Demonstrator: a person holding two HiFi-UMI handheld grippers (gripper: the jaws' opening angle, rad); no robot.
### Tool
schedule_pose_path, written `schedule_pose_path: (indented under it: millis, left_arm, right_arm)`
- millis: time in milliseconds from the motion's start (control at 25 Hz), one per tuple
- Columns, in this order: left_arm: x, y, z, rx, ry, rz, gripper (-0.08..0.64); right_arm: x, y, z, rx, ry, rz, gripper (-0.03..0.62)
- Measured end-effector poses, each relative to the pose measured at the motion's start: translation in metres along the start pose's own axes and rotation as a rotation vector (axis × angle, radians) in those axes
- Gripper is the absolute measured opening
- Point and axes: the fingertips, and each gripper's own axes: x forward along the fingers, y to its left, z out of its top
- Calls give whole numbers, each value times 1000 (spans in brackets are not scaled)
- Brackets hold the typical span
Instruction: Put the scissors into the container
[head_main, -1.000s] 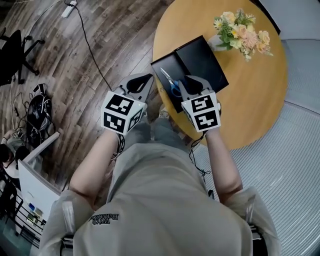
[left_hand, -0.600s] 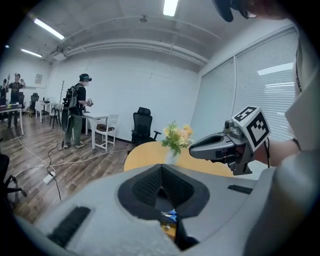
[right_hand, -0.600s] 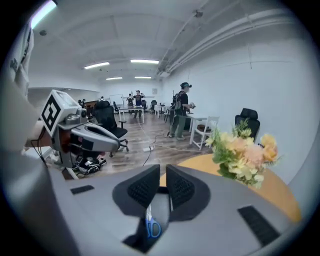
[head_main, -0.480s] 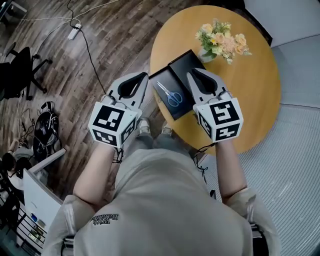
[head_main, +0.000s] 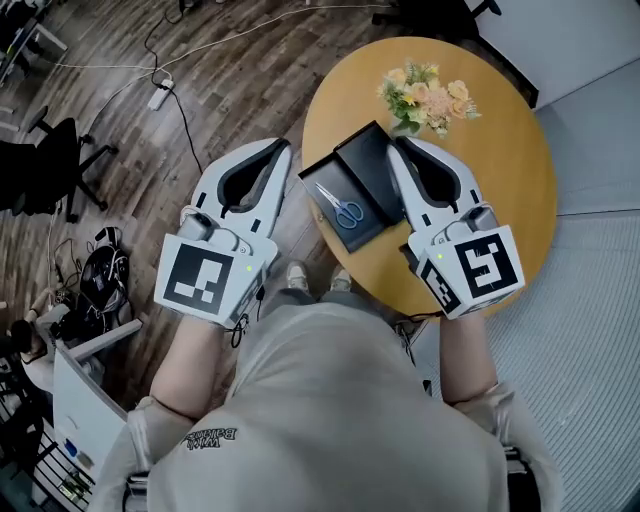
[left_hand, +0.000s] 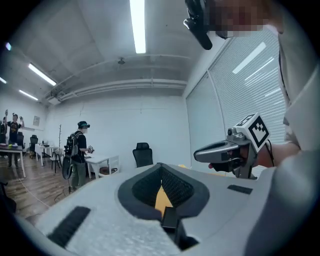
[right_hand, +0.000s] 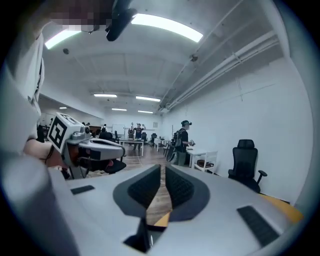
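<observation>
The person's pale shirt (head_main: 340, 420) fills the bottom of the head view, with a bare forearm leading to each tool. The left gripper (head_main: 277, 150) is held over the floor just off the table's edge. Its jaws are drawn together and hold nothing. The right gripper (head_main: 400, 146) is held over the table, its jaws closed to a thin slit and likewise empty.

Between the two tips lie the scissors (head_main: 347, 208). They are small, with blue handle loops toward the person and pale metal blades closed and pointing away to the left. They rest flat on the nearer part (head_main: 322, 182) of a black container, whose second rectangular part (head_main: 370, 158) sits touching it on the far side, beside the right gripper's tip.

The container stands near the left rim of a round wooden table (head_main: 500, 160). Farther along the tabletop is a bunch of flowers (head_main: 425, 95) in cream, pink and yellow.

The floor (head_main: 230, 70) is dark wood plank, with a white power strip (head_main: 160, 95) and its cable. A black office chair (head_main: 50, 160) stands off to the left. The gripper views show a white-walled room with strip lights (left_hand: 137, 25), desks, and a standing person with a backpack (right_hand: 182, 140).
</observation>
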Motion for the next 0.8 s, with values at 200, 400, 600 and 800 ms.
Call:
schedule_pose_path:
  millis: [200,400,600,800]
  left_arm:
    - [-17,-7,39,38,-70,15,21]
    - [-33,-12,65,97,-131,54,21]
    - [-34,-24,71,103,-142,61,21]
    - [-36,-33,65,83,-142,51,21]
  right_arm:
    - [-26,5,38,-18,-93,-1,48]
    - [-51,10,65,-31,-167,-11,46]
    - [-65,12,72,13,-211,-4,46]
    - [-73,4,62,44,-228,-33,41]
